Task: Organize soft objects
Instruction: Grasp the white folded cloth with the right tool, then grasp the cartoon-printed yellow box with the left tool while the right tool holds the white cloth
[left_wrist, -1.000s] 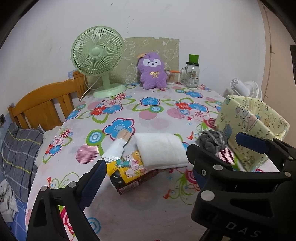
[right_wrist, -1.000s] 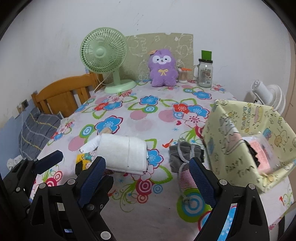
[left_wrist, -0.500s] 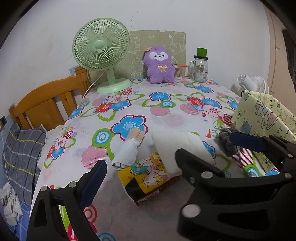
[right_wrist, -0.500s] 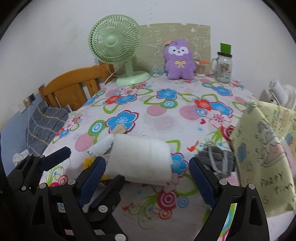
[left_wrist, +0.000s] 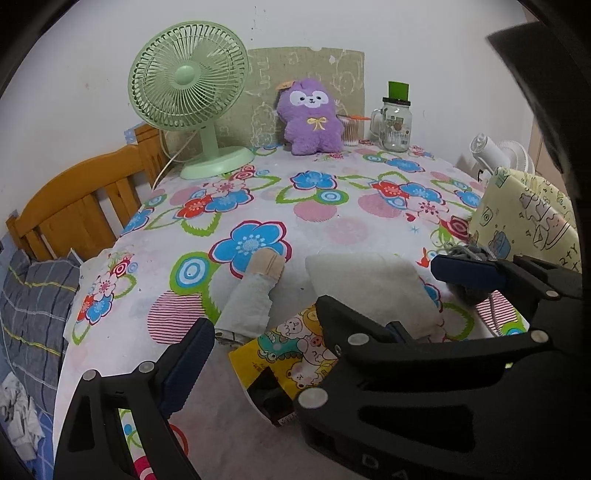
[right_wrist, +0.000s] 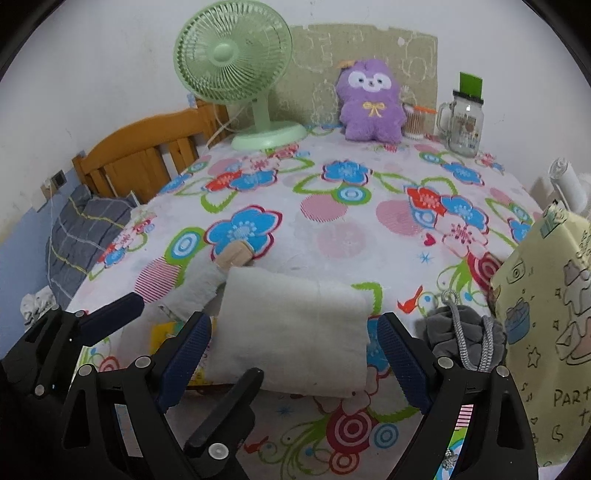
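A folded white towel (right_wrist: 291, 325) lies on the floral tablecloth, between the open fingers of my right gripper (right_wrist: 293, 358). It also shows in the left wrist view (left_wrist: 369, 288). A pale sock with a tan toe (left_wrist: 255, 291) lies left of it, partly on a yellow cartoon packet (left_wrist: 295, 354). A grey drawstring pouch (right_wrist: 461, 338) lies to the right, beside a yellow paper gift bag (right_wrist: 546, 314). My left gripper (left_wrist: 295, 354) is open and empty above the packet. The right gripper's black body crosses the left wrist view (left_wrist: 480, 347). A purple plush (right_wrist: 371, 103) sits at the back.
A green desk fan (right_wrist: 236, 66) stands at the back left. A glass jar mug (right_wrist: 465, 122) and a cotton-swab holder (right_wrist: 413, 123) stand at the back right. A wooden bed headboard (left_wrist: 77, 206) and grey bedding (left_wrist: 26, 302) lie left of the table.
Both grippers have moved forward and left over the table. The right gripper's fingers now bracket the white towel. The gift bag has slid toward the right edge of both views.
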